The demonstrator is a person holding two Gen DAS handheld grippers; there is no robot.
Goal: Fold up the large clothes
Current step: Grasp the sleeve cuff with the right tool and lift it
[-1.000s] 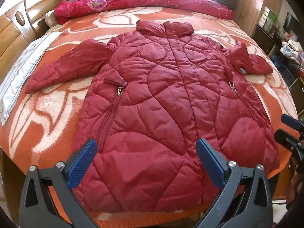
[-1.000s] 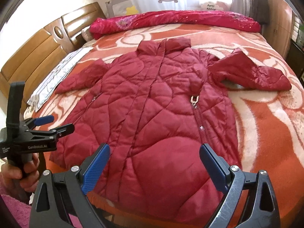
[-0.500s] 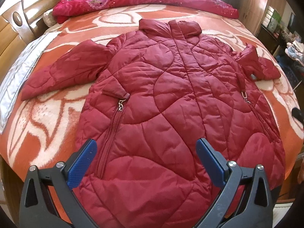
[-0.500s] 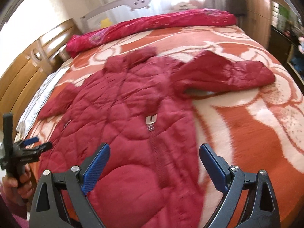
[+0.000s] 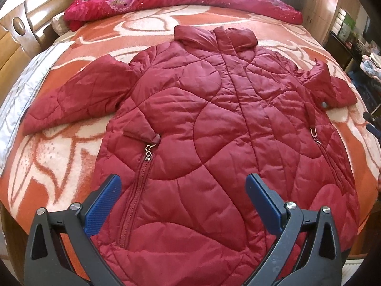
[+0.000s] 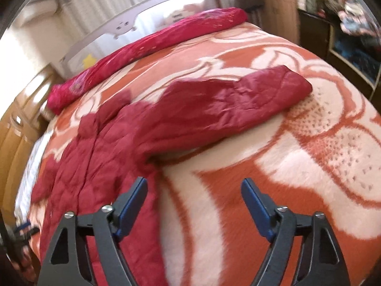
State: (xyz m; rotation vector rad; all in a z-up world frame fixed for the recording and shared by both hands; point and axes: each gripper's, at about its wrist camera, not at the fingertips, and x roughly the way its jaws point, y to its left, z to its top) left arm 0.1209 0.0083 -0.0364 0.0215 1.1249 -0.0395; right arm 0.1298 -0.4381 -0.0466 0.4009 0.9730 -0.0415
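A dark red quilted coat (image 5: 209,128) lies flat, front up, on the bed, collar (image 5: 214,35) far, hem near, both sleeves spread out. My left gripper (image 5: 182,200) is open and empty, above the coat's lower left part near the pocket zipper (image 5: 147,157). My right gripper (image 6: 193,202) is open and empty, above the blanket beside the coat's right edge (image 6: 147,190). The right sleeve (image 6: 238,102) lies ahead of it. The right wrist view is blurred by motion.
The bed has an orange and white patterned blanket (image 5: 59,157). A red rolled quilt (image 5: 190,2) lies along the far edge. A wooden headboard (image 5: 16,35) and white cloth (image 5: 21,95) are on the left. Dark shelves (image 6: 352,47) stand on the right.
My left gripper has moved forward over the coat. My right gripper has swung right, from over the coat's lower part to over the blanket near the right sleeve. Both stay open.
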